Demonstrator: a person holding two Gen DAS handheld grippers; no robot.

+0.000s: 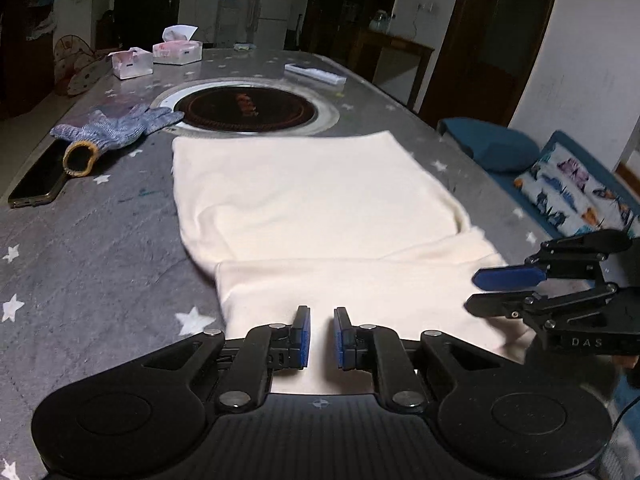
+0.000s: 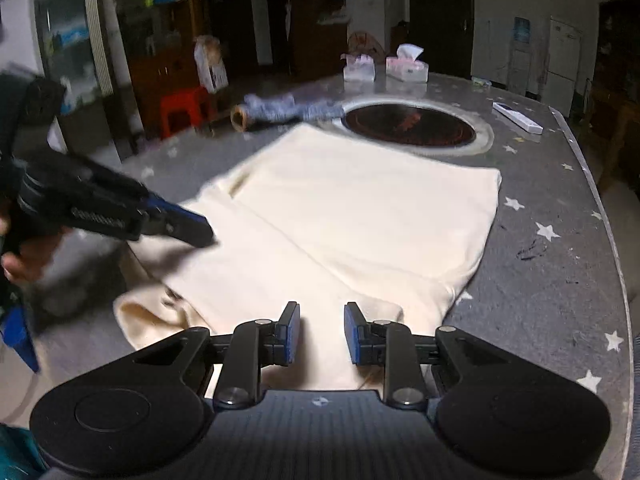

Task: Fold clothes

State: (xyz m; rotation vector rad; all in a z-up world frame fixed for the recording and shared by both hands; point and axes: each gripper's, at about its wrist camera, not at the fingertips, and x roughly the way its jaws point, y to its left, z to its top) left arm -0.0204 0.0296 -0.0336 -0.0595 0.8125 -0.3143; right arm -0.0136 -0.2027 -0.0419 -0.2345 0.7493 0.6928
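A cream garment [image 1: 320, 216] lies partly folded on the grey star-patterned table [image 1: 100, 248]; it also shows in the right wrist view [image 2: 360, 216]. My left gripper [image 1: 322, 338] is open and empty just above the garment's near edge; it also shows at the left of the right wrist view [image 2: 196, 228]. My right gripper [image 2: 322, 334] is open and empty over the near edge at the other side; it also shows at the right of the left wrist view [image 1: 492, 292]. A loose fold hangs off the table edge [image 2: 148, 312].
A round black hotplate [image 1: 248, 110] is set into the table beyond the garment. A blue knit glove [image 1: 108, 132] and a phone [image 1: 38, 184] lie at the left. Tissue boxes [image 1: 176, 50] and a white remote [image 1: 314, 74] sit further back. A blue sofa with cushions [image 1: 568, 188] is at the right.
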